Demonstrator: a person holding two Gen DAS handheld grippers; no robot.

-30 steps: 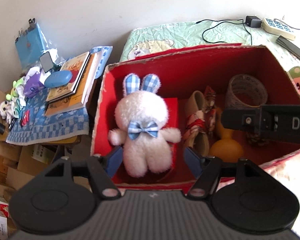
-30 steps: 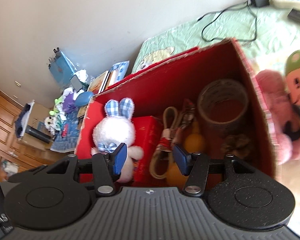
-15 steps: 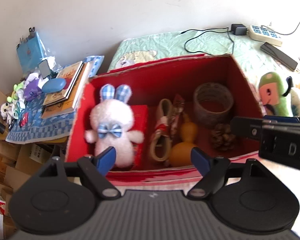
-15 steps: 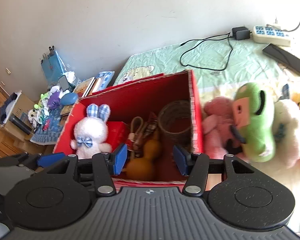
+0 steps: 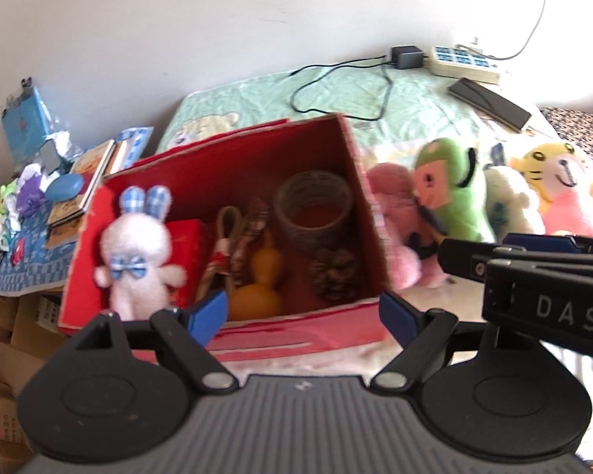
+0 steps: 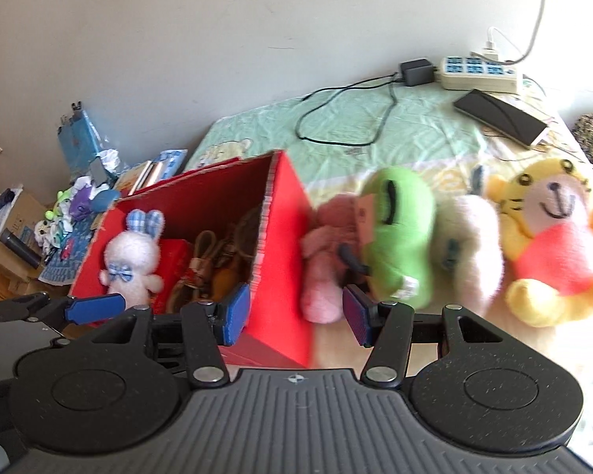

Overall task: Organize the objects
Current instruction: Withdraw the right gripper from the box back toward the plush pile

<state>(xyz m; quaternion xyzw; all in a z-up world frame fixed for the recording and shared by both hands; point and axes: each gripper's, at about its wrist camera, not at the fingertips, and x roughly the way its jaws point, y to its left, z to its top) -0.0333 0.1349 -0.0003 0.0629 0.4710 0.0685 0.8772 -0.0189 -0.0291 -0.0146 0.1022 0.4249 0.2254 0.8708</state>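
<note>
Inside red box [image 5: 355, 181] left view alone shows pinecone [image 5: 334, 274] — both grippers apart, empty

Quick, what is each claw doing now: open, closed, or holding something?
Left claw: open, jaws just opened wider, nothing between them.
Right claw: open, holding nothing.

An open red cardboard box [image 5: 359, 181] sat on the bed, holding an upright white plush rabbit with checked blue ears [image 5: 136, 252], an orange gourd [image 5: 257, 284], a pinecone [image 5: 334, 272] and a woven ring [image 5: 314, 207]. Just beside its right wall lay pink [image 6: 324, 260], green [image 6: 399, 237], white [image 6: 470, 249] and yellow tiger [image 6: 553, 237] plush toys.
</note>
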